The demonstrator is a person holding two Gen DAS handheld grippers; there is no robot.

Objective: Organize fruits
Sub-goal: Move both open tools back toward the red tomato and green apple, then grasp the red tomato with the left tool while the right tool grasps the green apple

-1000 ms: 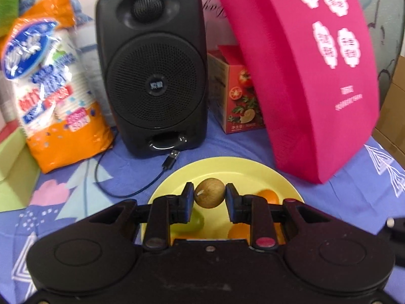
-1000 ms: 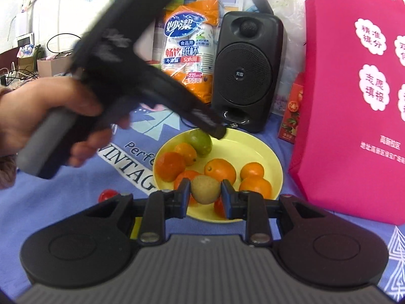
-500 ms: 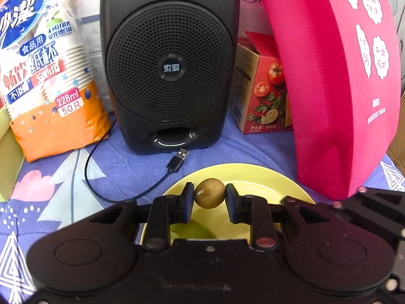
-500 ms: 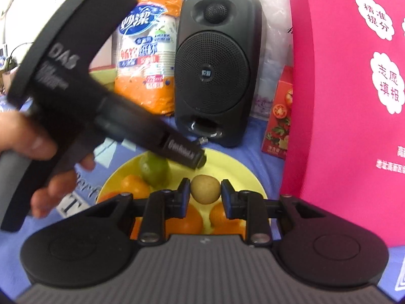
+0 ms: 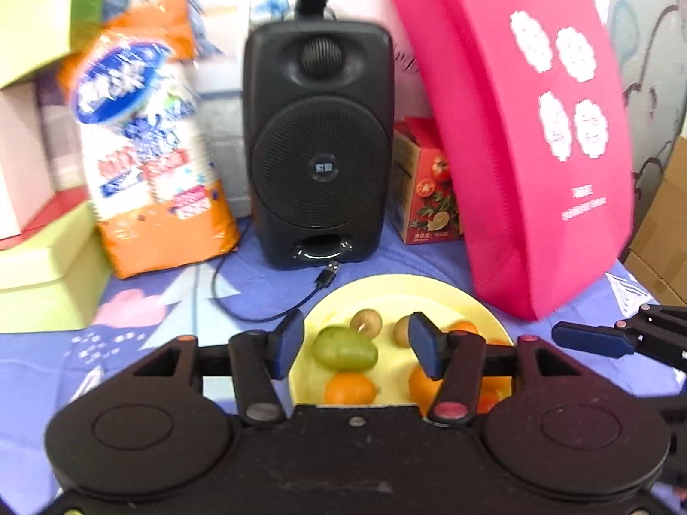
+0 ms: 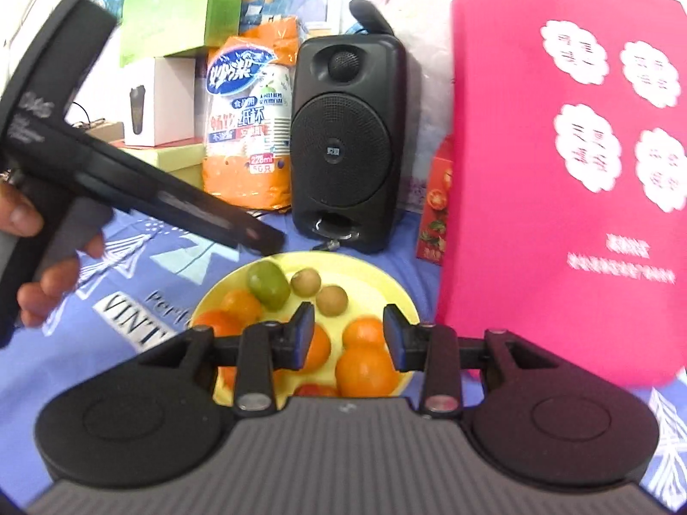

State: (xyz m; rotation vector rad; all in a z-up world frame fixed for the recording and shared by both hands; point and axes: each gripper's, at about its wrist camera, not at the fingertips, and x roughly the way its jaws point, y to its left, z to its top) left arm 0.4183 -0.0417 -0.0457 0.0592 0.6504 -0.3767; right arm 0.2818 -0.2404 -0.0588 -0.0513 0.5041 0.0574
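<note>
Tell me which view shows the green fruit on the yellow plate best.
The right wrist view: the green fruit lies unobstructed near the yellow plate's far rim, beside two small brown fruits. The left wrist view also shows the green fruit, but blurrier, low in the frame between that gripper's open fingers.

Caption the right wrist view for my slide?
Right gripper, jaws open and empty, above a round yellow plate holding oranges, a green fruit and two small brown fruits.
</note>
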